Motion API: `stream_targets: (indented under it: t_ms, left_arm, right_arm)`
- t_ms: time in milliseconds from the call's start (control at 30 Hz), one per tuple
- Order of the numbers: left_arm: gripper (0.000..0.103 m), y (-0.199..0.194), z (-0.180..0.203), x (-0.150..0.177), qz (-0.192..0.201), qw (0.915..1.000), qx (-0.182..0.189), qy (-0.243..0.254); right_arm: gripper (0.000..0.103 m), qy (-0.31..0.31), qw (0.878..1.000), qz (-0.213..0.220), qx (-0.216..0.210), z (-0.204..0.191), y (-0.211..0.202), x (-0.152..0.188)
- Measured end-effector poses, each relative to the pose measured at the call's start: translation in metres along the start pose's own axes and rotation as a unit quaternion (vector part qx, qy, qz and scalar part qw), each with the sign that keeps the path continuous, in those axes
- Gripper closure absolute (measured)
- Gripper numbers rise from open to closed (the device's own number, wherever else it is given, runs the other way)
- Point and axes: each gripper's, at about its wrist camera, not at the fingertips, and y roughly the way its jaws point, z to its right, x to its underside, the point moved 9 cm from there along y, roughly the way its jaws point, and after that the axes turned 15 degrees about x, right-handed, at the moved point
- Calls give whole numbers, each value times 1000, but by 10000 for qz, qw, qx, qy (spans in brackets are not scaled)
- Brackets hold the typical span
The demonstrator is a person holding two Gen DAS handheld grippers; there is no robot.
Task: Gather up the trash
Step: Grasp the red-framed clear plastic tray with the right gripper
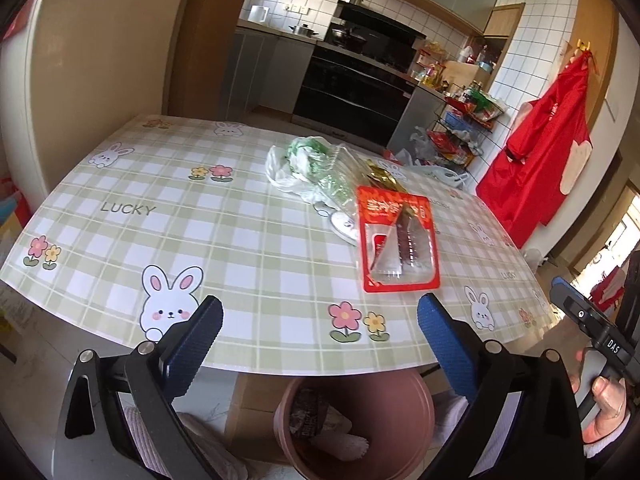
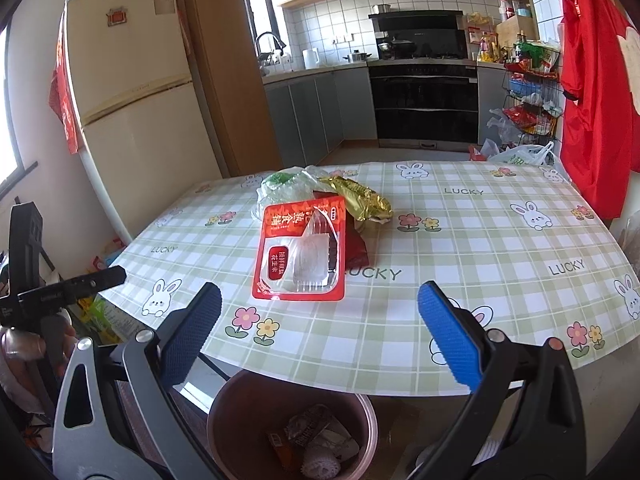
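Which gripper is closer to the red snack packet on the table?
Hard to call, perhaps the right. The right gripper has the red snack packet ahead, slightly left of its open fingers. The left gripper sees it farther ahead to its right. Neither touches it.

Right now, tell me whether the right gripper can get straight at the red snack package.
Probably yes. The right gripper is open and empty, the red snack package lies on top of the pile nearest the table edge, and only bare tablecloth lies between them.
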Motion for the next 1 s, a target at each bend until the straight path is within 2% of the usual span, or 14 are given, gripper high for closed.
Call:
stream_targets:
  t_ms: [167, 467, 533, 600, 633, 867, 1000]
  left_arm:
    - [7, -1, -29, -7, 92, 9997, -170, -163]
    - [7, 10, -60, -16, -36, 9988, -327, -351]
    - [7, 13, -63, -20, -72, 9989, -271, -377]
    - [7, 18, -65, -24, -104, 9988, -202, -432]
    - [7, 21, -67, -26, -125, 9986, -184, -480]
    - [7, 47, -74, -35, -250, 9982, -266, -479]
    - [7, 64, -74, -36, -367, 9979, -264, -455]
  right_arm:
    - [6, -152, 9998, -58, -117, -11, 33, -11]
    - [6, 110, 9970, -601, -468, -18, 115, -17]
    - [8, 111, 9962, -689, -529, -20, 129, -19]
    - [17, 56, 9951, -822, -540, -22, 143, -16]
    - [17, 52, 9945, -903, -530, -23, 149, -13]
    - [21, 436, 9866, -1439, -640, -16, 172, 21]
    - [21, 437, 9870, -1401, -659, -19, 177, 20]
